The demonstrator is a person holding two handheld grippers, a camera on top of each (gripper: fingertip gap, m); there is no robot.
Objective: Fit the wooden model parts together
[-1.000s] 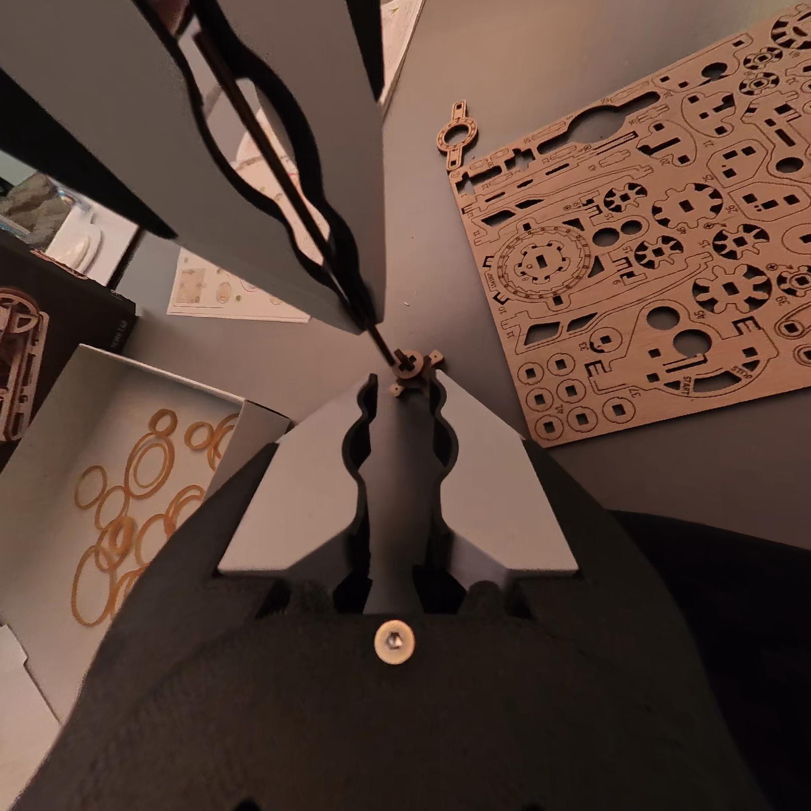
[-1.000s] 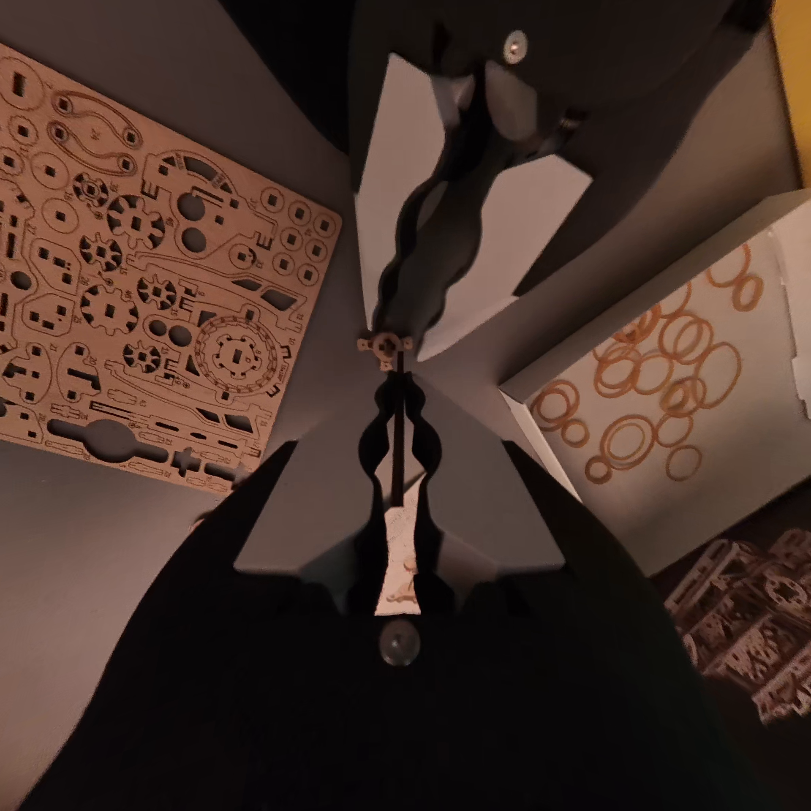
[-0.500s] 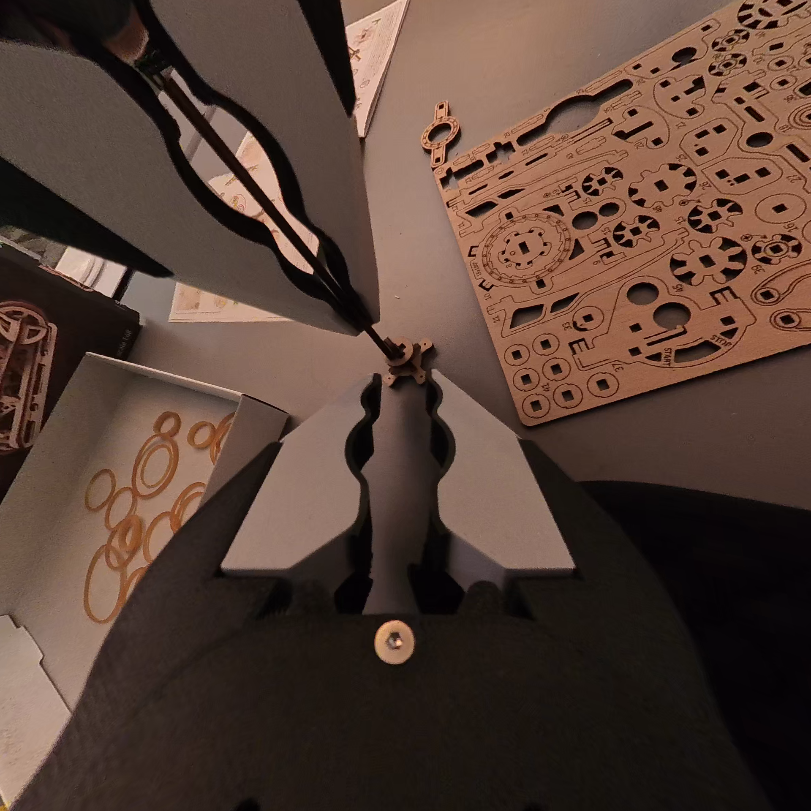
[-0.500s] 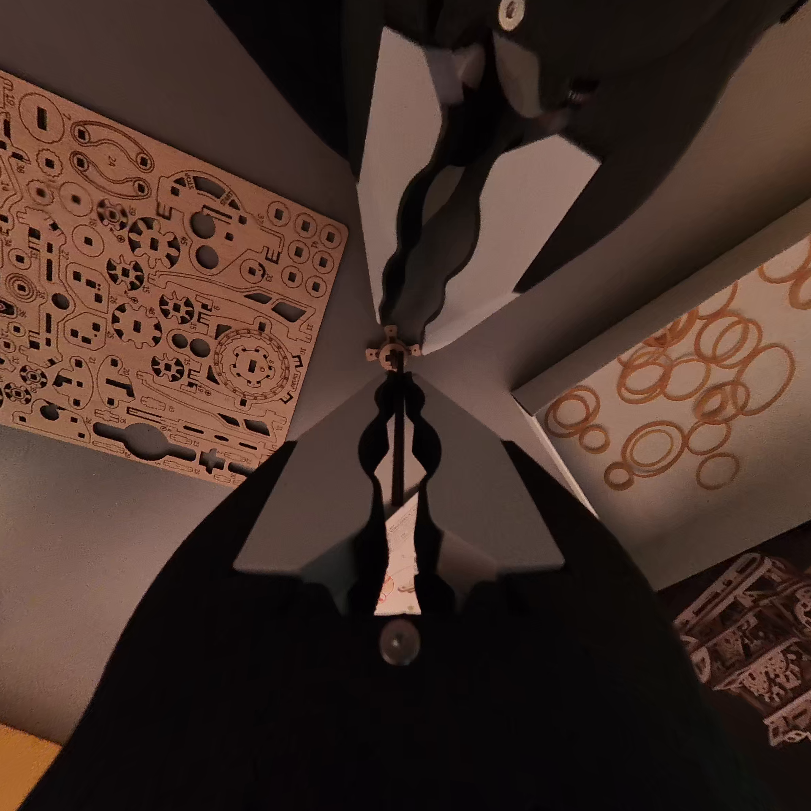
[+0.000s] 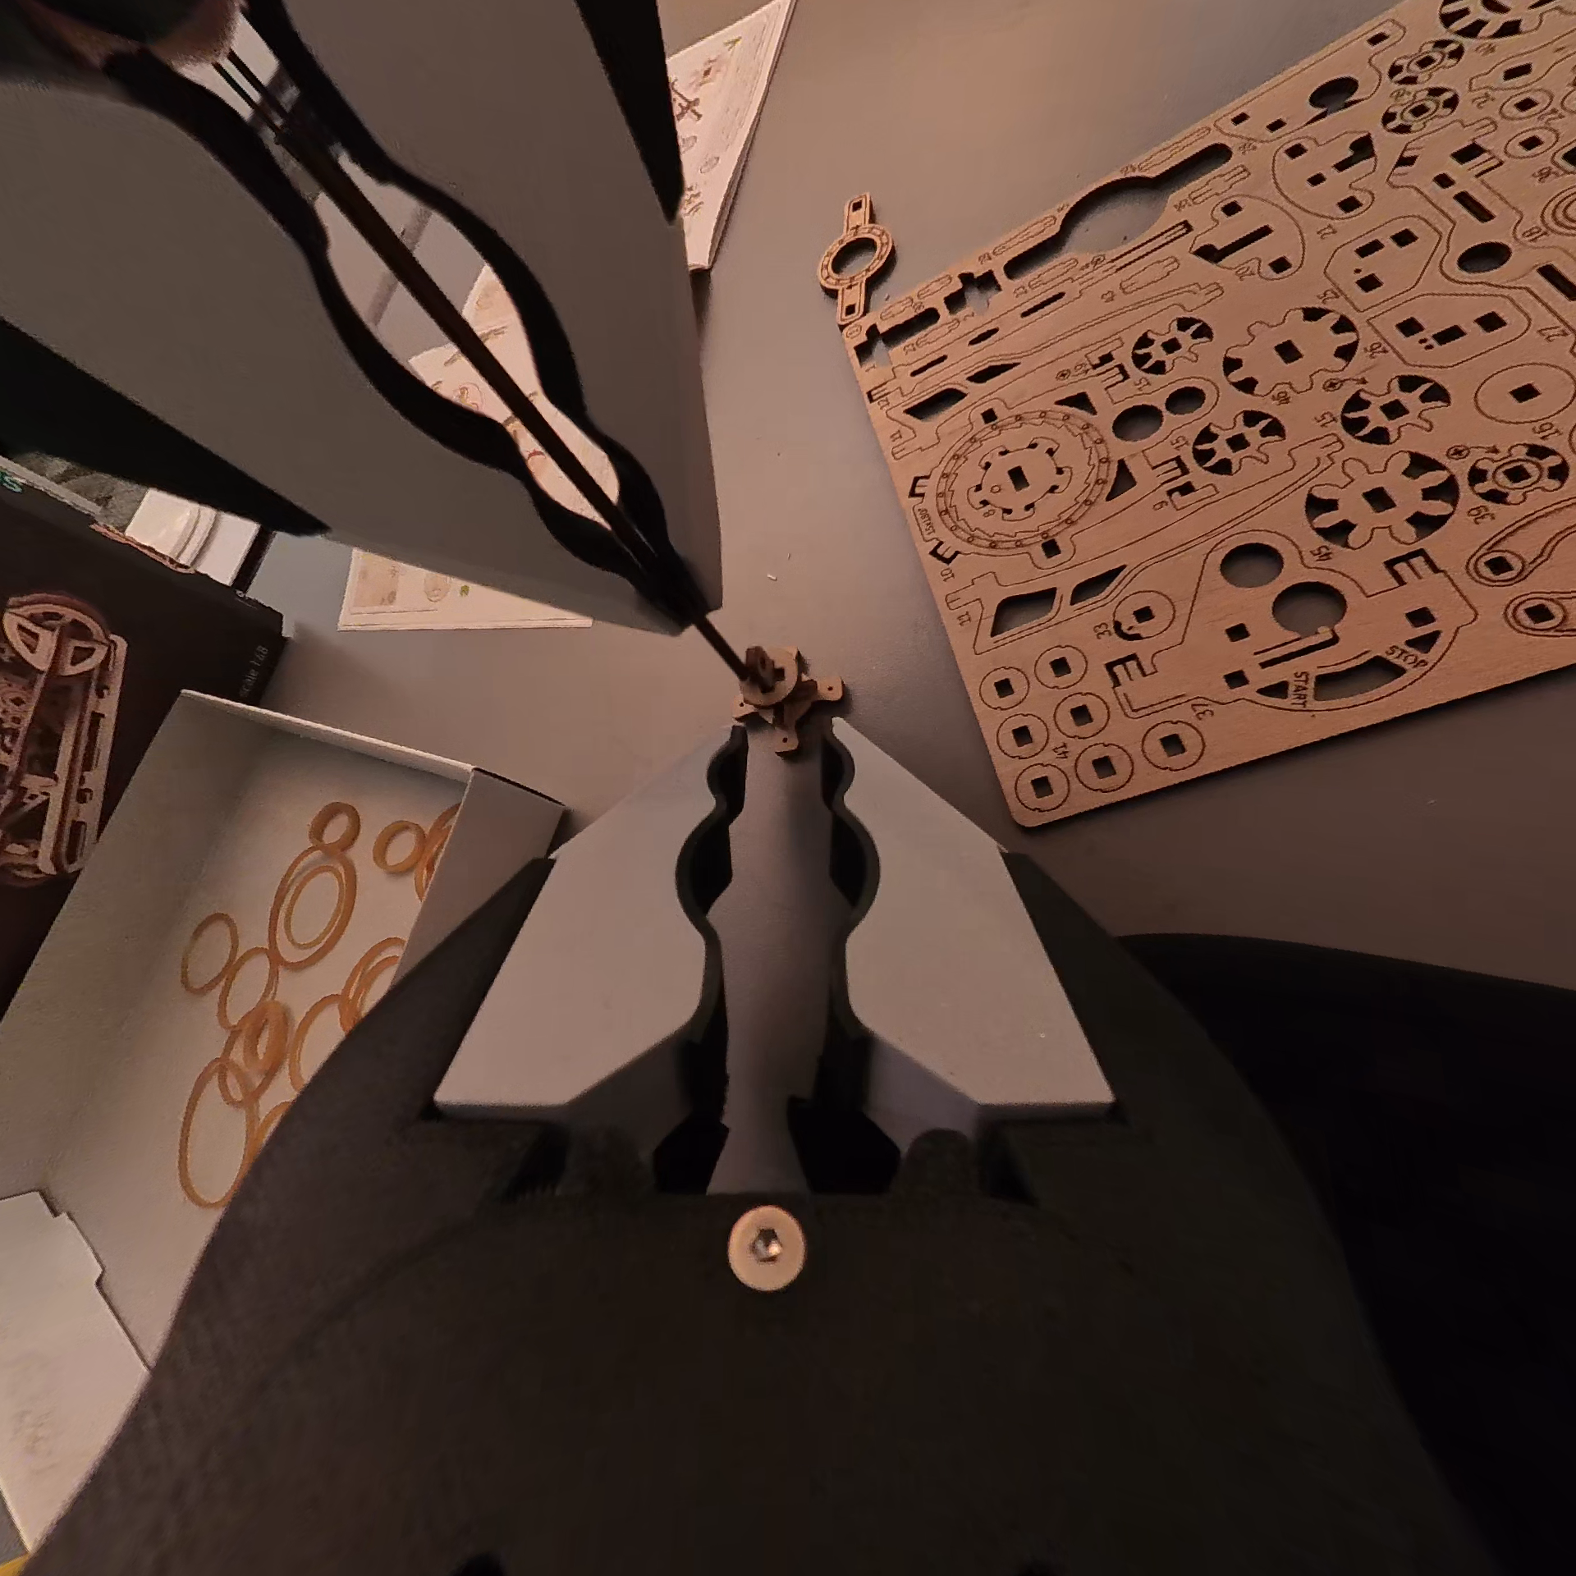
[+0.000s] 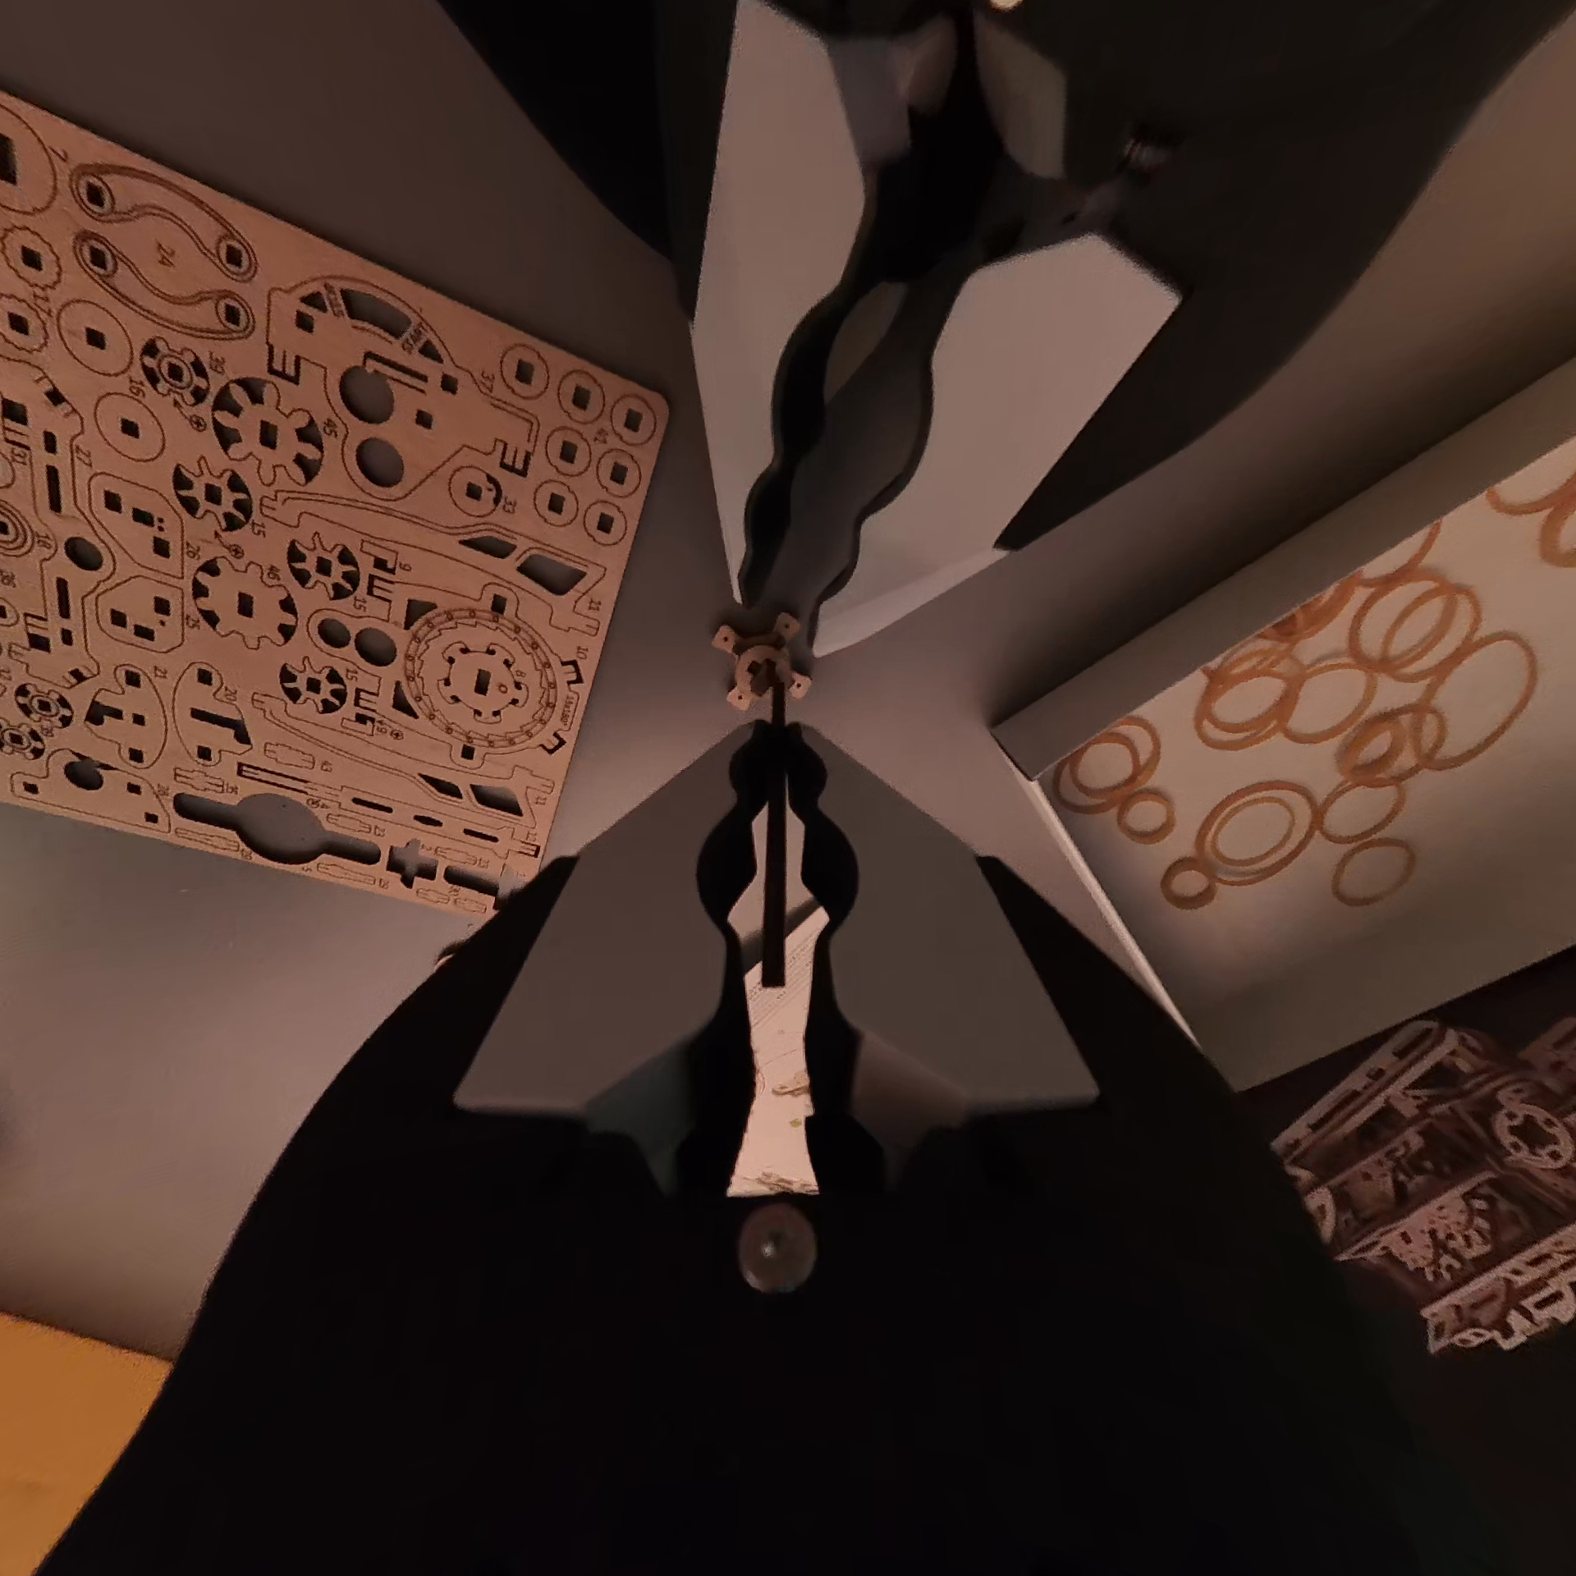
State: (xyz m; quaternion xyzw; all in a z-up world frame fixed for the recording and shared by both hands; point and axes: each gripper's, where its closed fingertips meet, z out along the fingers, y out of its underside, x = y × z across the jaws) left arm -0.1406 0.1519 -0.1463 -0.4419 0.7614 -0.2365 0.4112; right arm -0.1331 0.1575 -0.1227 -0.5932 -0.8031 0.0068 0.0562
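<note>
My left gripper (image 5: 785, 732) is shut on a small wooden hub piece (image 5: 780, 686) with short prongs, held at its fingertips above the grey table. My right gripper (image 6: 772, 729) is shut on a thin dark rod (image 6: 774, 853). The rod (image 5: 512, 401) runs from the right gripper (image 5: 691, 614) down into the middle of the hub. In the right wrist view the hub (image 6: 759, 665) sits at the rod's far end, under the tips of the left gripper (image 6: 772, 610). The two grippers stand tip to tip.
A laser-cut wooden parts sheet (image 5: 1237, 426) (image 6: 298, 554) lies flat on the table, with a loose ring-shaped wooden piece (image 5: 857, 256) beside it. A white box (image 5: 324, 733) (image 6: 1279, 580) holds several rubber bands. A dark printed box (image 5: 85, 682) and instruction sheets (image 5: 725, 111) lie behind.
The hub has tilted on the rod end and shows more of its face to the right wrist view. Both grippers kept their grip and shifted only slightly.
</note>
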